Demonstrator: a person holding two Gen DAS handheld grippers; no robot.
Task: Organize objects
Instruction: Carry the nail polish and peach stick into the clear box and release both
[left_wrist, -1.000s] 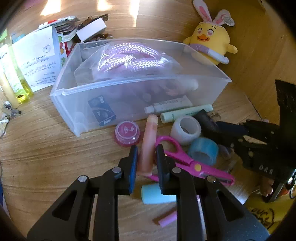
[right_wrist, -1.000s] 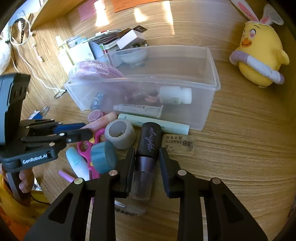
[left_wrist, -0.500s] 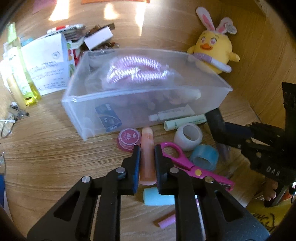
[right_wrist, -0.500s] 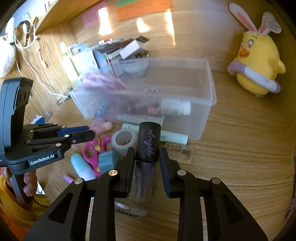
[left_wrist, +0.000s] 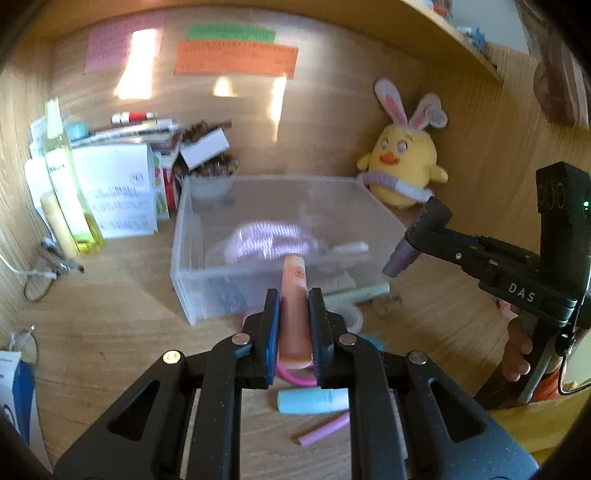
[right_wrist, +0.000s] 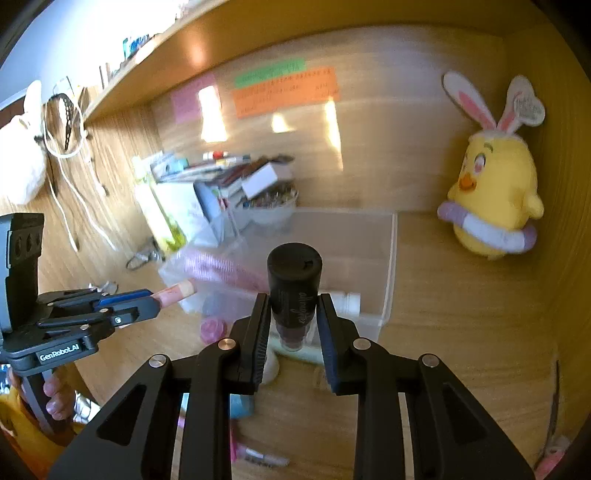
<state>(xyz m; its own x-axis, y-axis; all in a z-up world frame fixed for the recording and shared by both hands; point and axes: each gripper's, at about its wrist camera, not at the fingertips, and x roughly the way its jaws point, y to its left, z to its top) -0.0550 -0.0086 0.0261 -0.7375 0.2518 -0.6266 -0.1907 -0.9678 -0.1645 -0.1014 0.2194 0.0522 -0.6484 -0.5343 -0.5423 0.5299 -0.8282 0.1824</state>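
Note:
My left gripper is shut on a peach-pink tube and holds it lifted in front of the clear plastic bin. My right gripper is shut on a black-capped cosmetic bottle and holds it raised near the bin's right end. In the left wrist view the right gripper holds the bottle by the bin's right side. In the right wrist view the left gripper holds the tube. A purple rope lies in the bin.
On the desk lie a light-blue tube, a pink stick, a white tape roll and a pale green tube. A yellow chick plush stands back right. Bottles and papers crowd the back left.
Both grippers have lifted their objects off the desk and risen toward the bin. The views have tilted up to show the back wall and its notes.

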